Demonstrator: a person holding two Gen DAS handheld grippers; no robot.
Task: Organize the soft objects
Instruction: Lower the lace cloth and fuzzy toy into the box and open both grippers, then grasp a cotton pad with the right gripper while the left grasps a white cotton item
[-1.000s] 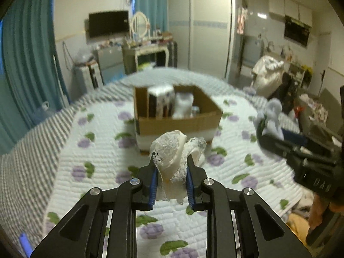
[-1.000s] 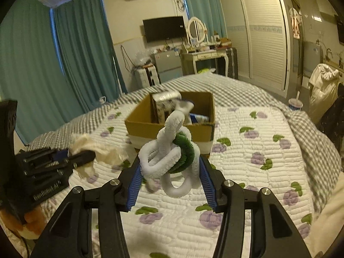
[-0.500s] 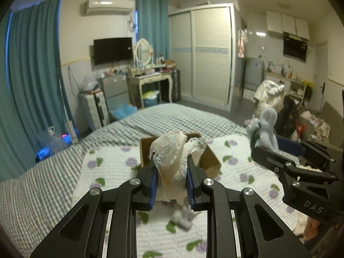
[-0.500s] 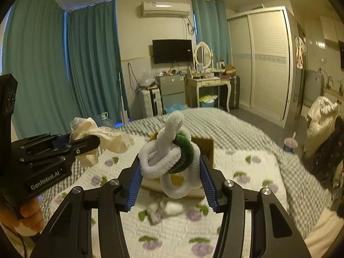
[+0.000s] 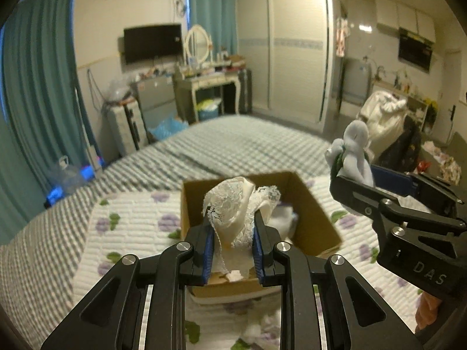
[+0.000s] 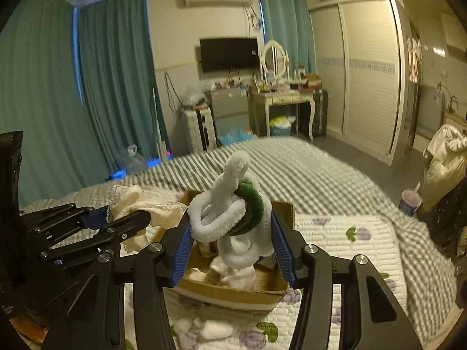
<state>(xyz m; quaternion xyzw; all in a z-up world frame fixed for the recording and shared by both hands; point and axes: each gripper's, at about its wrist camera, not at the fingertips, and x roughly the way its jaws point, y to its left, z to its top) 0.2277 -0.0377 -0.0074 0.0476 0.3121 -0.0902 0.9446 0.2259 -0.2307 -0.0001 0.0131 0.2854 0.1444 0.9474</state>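
My left gripper [image 5: 233, 250] is shut on a cream lace cloth [image 5: 238, 207] and holds it over the near edge of an open cardboard box [image 5: 315, 207] on the bed. My right gripper [image 6: 232, 246] is shut on a white and green fuzzy loop toy [image 6: 233, 213], held above the same box [image 6: 233, 291]. The right gripper also shows in the left wrist view [image 5: 364, 186] with the toy [image 5: 354, 151]. The left gripper shows in the right wrist view [image 6: 116, 218] with the cloth [image 6: 137, 204]. White soft items lie inside the box.
The box stands on a white quilt with purple flowers [image 5: 131, 227] over a grey checked bedspread [image 5: 233, 145]. Small white fluffy pieces [image 6: 216, 329] lie on the quilt in front of the box. A dressing table [image 5: 210, 81] and wardrobe [image 5: 292, 49] stand beyond the bed.
Both grippers have tilted down and moved forward to hang over the box, each still holding its item. The two grippers are closer together.
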